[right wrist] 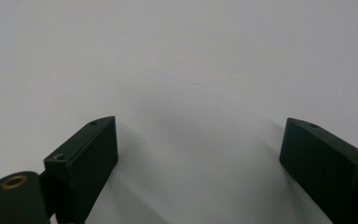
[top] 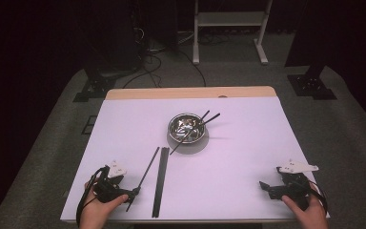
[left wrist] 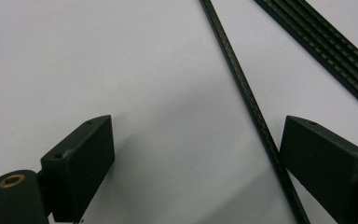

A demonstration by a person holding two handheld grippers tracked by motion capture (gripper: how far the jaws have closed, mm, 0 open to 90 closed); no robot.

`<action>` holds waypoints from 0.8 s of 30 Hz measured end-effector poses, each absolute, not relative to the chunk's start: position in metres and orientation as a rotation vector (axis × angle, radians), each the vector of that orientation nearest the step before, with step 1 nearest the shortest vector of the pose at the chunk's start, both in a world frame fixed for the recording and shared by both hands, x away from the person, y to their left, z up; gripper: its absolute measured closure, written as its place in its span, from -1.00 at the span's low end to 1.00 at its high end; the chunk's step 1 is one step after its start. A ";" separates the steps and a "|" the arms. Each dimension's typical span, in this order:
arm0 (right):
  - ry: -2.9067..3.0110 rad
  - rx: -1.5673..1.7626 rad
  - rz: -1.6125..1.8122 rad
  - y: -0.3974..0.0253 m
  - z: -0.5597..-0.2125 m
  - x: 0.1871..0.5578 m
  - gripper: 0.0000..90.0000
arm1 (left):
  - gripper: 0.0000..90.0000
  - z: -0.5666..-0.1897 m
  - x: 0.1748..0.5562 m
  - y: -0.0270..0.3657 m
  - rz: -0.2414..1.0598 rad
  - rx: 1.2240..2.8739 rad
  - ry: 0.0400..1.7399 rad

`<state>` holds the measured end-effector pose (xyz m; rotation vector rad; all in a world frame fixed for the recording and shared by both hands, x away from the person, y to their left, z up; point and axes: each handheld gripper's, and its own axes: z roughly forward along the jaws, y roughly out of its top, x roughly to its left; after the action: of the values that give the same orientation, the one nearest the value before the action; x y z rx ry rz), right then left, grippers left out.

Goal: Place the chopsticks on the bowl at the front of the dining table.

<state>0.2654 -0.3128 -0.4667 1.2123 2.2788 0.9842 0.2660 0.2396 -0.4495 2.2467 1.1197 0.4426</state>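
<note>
While the person's two hands are resting at the near edge of the white table (top: 248,157), the left gripper (top: 132,192) is sitting low at the near left corner with its jaws standing wide apart, and a single loose black chopstick (top: 145,174) is lying on the surface between them. Seen in the left gripper view, that chopstick (left wrist: 247,98) is running slantwise up from just beside the right-hand jaw, close enough that I cannot tell whether it is touching it, and nothing is clamped. Just beside it, a pair of chopsticks (top: 160,181) is lying side by side, pointing away from the person; the same pair (left wrist: 326,42) is crossing the upper corner of the left gripper view. Over at the near right corner, well apart from all of that, the right gripper (top: 264,187) is hovering or resting by the table edge with its jaws likewise spread wide, and in the right gripper view they are framing bare white tabletop (right wrist: 191,70). Farther off, near the middle of the table, a shiny metal bowl (top: 187,128) is standing upright with two more chopsticks (top: 202,123) leaning in it, their ends sticking out over the far rim. Beyond the table, a white stand (top: 228,28) is standing on the grey floor against the dark backdrop.
</note>
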 end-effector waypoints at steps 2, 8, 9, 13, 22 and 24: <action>2.279 1.212 0.984 -0.313 -0.467 0.265 -0.78 | -0.79 -0.449 0.266 0.242 0.453 2.246 1.129; 2.279 1.213 0.984 -0.313 -0.467 0.265 -0.78 | -0.79 -0.448 0.266 0.251 0.473 2.242 1.154; 2.279 1.212 0.984 -0.313 -0.467 0.265 -0.78 | -0.79 -0.448 0.266 0.252 0.472 2.240 1.159; 2.279 1.212 0.984 -0.313 -0.467 0.265 -0.78 | -0.79 -0.448 0.266 0.255 0.476 2.233 1.169; 2.279 1.212 0.984 -0.313 -0.467 0.265 -0.78 | -0.79 -0.448 0.267 0.261 0.484 2.233 1.177; 2.280 1.212 0.984 -0.313 -0.467 0.265 -0.78 | -0.79 -0.448 0.268 0.262 0.482 2.231 1.181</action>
<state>0.2654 -0.3128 -0.4667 1.2123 2.2796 0.9836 0.2677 0.2621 -0.4482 2.2313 1.1814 0.4818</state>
